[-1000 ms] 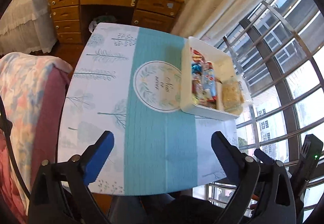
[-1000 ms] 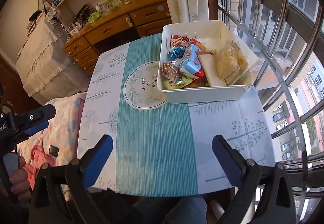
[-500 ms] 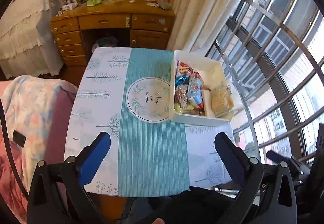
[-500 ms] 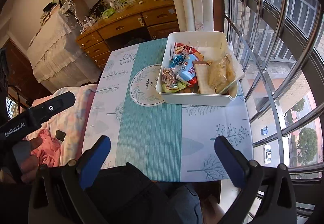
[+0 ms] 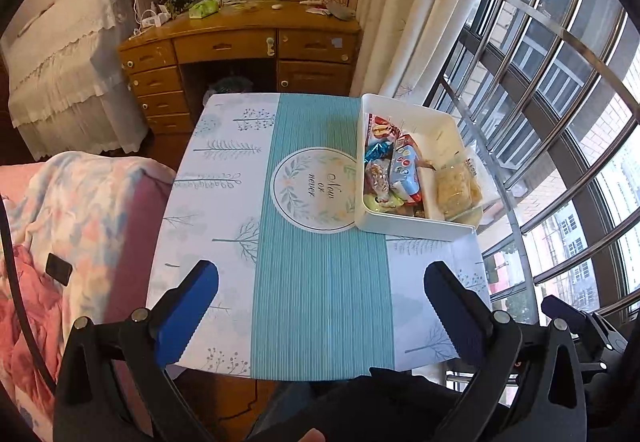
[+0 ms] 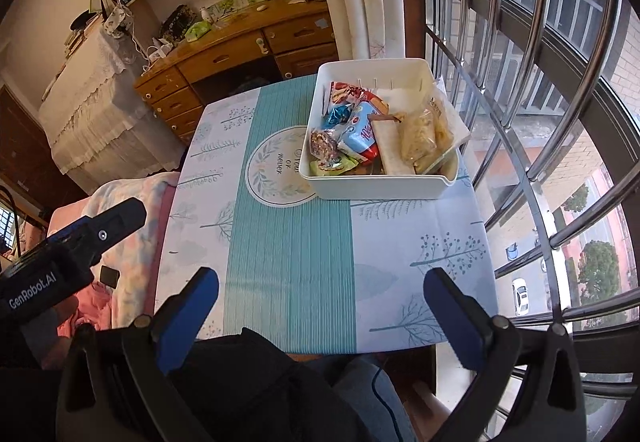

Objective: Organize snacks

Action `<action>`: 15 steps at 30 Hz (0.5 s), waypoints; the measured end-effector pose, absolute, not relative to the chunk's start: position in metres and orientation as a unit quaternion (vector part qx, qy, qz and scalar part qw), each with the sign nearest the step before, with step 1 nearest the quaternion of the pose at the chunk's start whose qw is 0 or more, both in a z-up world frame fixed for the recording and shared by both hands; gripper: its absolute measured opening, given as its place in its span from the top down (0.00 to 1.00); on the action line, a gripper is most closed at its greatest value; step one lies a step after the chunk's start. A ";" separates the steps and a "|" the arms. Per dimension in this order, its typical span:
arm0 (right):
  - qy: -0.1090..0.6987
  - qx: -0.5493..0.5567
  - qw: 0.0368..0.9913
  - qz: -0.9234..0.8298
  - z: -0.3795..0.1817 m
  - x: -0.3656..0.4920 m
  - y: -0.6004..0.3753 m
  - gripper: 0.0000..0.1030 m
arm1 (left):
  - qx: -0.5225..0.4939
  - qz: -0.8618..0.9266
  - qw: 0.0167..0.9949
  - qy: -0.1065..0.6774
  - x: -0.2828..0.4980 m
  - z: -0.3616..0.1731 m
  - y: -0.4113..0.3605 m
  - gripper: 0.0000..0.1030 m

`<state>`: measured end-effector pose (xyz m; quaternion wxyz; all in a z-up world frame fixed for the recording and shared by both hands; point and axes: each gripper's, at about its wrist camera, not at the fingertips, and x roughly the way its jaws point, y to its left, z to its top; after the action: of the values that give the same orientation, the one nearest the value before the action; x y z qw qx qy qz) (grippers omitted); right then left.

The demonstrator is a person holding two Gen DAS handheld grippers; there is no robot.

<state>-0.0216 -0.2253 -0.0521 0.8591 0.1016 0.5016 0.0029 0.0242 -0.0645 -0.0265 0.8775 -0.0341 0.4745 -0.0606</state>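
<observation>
Currently both tools, left (image 5: 320, 306) and right (image 6: 320, 306), hang spread and empty above the counter (image 6: 288, 242). Snacks (image 6: 352, 130) fill the white box (image 6: 376, 186) at its far right; approach from above, one packet singly.

Smooth white plastic bin (image 6: 372, 186), glossy crinkled snack wrappers (image 6: 360, 134), matt printed tablecloth (image 6: 288, 242), varnished wooden desk (image 5: 240, 42).

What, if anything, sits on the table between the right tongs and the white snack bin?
Nothing visible does. The right tongs hang open over the near table edge, and only bare tablecloth lies between them and the white snack bin, which stands at the far window-side corner.
</observation>
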 end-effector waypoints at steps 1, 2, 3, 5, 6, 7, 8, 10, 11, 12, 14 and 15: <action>0.502 0.100 0.859 0.002 -0.053 -0.023 -0.224 0.00 | -0.030 -0.059 0.879 0.472 0.022 -0.027 -0.065 0.01; 0.501 0.099 0.860 0.001 -0.053 -0.024 -0.223 0.00 | -0.024 -0.056 0.880 0.472 0.021 -0.029 -0.066 0.01; 0.500 0.100 0.860 0.002 -0.054 -0.025 -0.222 0.00 | -0.021 -0.056 0.879 0.473 0.019 -0.030 -0.067 0.01; 0.497 0.101 0.862 0.000 -0.054 -0.027 -0.221 0.00 | -0.021 -0.056 0.879 0.474 0.017 -0.032 -0.066 0.01; 0.494 0.102 0.863 0.000 -0.053 -0.028 -0.222 0.00 | -0.021 -0.054 0.879 0.474 0.016 -0.032 -0.066 0.01; 0.491 0.102 0.865 0.001 -0.052 -0.028 -0.223 0.00 | -0.020 -0.050 0.880 0.471 0.015 -0.031 -0.065 0.01; 0.490 0.103 0.866 0.001 -0.052 -0.029 -0.223 0.00 | -0.022 -0.049 0.882 0.468 0.015 -0.030 -0.064 0.01; 0.489 0.103 0.866 0.003 -0.052 -0.029 -0.224 0.00 | -0.021 -0.049 0.885 0.463 0.014 -0.028 -0.064 0.01; 0.488 0.101 0.867 0.003 -0.052 -0.030 -0.223 0.00 | -0.018 -0.047 0.886 0.461 0.014 -0.028 -0.065 0.01; 0.487 0.098 0.868 0.005 -0.051 -0.030 -0.223 0.00 | -0.016 -0.046 0.888 0.457 0.013 -0.026 -0.065 0.01; 0.481 0.095 0.872 0.004 -0.048 -0.031 -0.222 0.00 | -0.017 -0.048 0.892 0.450 0.011 -0.022 -0.065 0.01; 0.477 0.092 0.874 0.005 -0.046 -0.032 -0.222 0.00 | -0.017 -0.048 0.894 0.445 0.010 -0.020 -0.065 0.01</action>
<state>-0.0318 -0.2216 -0.0456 0.8740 0.0922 0.4770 0.0049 0.0096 -0.0650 -0.0200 0.8940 -0.0167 0.4452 -0.0477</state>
